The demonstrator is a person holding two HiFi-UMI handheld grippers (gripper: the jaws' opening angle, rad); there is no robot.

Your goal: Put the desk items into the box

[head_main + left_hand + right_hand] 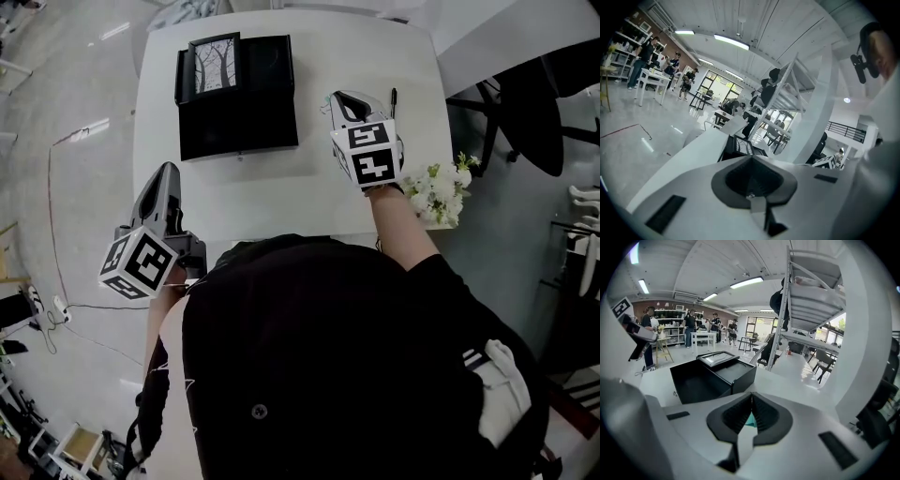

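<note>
Black short-sleeved top [319, 347], white stripes [475, 358] at right shoulder. Grey-white left gripper [167, 173] and right gripper [342, 98], dark ribbed pads [736, 414], black-and-white marker cube [138, 264] on each.

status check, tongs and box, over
left tongs shut, empty. right tongs shut on small teal item. black box open, nothing in the way.

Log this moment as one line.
left gripper: shut, empty | right gripper: shut on thin teal item | black box: picture frame inside | pen, white flowers: on table
</note>
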